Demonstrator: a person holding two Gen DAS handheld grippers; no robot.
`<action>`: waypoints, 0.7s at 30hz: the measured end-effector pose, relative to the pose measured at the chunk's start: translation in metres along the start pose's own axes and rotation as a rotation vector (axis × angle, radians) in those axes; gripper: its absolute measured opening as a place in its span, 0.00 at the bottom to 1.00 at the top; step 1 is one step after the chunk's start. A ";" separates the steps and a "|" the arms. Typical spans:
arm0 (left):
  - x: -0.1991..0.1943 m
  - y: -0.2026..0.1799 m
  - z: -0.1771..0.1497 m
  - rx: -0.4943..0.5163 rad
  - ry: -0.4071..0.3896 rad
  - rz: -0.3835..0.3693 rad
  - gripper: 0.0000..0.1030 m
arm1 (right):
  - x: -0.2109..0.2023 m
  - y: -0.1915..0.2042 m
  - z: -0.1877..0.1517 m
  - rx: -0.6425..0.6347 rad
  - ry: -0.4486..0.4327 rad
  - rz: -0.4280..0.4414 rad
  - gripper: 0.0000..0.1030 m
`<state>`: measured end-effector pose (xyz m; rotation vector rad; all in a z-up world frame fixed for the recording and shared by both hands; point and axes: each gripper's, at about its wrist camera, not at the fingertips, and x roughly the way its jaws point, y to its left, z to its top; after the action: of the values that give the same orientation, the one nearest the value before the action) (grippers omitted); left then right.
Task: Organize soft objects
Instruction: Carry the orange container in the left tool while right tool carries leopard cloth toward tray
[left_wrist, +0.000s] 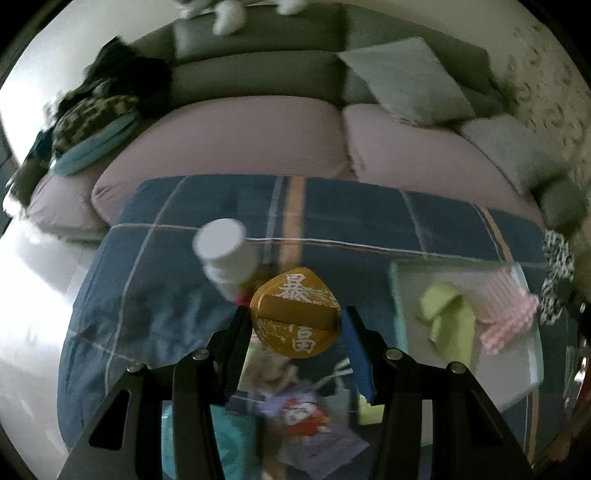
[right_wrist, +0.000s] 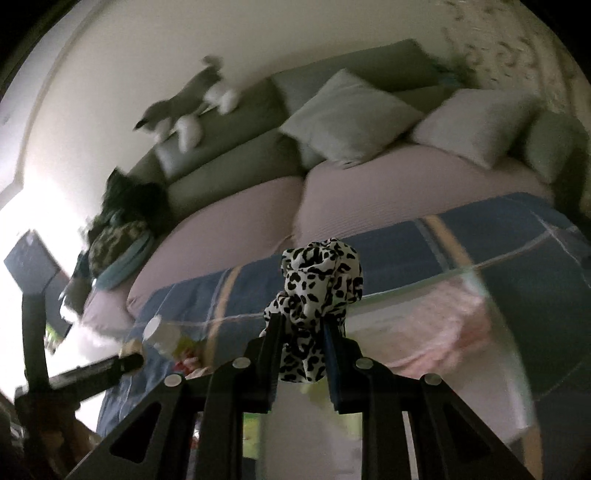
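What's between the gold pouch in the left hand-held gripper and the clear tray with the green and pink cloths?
In the left wrist view, only bare blue plaid blanket separates the gold pouch from the clear tray.

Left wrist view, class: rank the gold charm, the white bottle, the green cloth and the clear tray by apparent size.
1. clear tray
2. gold charm, though held close to the camera
3. green cloth and white bottle look alike; unranked.

Both views are dim and motion-blurred. Strong daylight enters from the left, overexposing the floor (left_wrist: 33, 295) and wall (right_wrist: 48, 177). Fisheye distortion curves the sofa (left_wrist: 258, 122); corners are black.
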<state>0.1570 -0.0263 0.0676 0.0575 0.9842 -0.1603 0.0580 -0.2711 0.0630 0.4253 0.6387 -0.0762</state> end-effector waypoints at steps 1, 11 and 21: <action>0.001 -0.008 -0.001 0.017 0.000 -0.004 0.50 | -0.005 -0.008 0.002 0.016 -0.010 -0.016 0.22; 0.009 -0.088 -0.013 0.200 0.013 -0.066 0.50 | -0.036 -0.076 0.010 0.150 -0.064 -0.185 0.22; 0.045 -0.151 -0.038 0.357 0.114 -0.102 0.50 | -0.012 -0.111 0.003 0.200 0.077 -0.279 0.22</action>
<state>0.1258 -0.1752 0.0133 0.3463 1.0641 -0.4295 0.0280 -0.3737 0.0322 0.5319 0.7666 -0.3930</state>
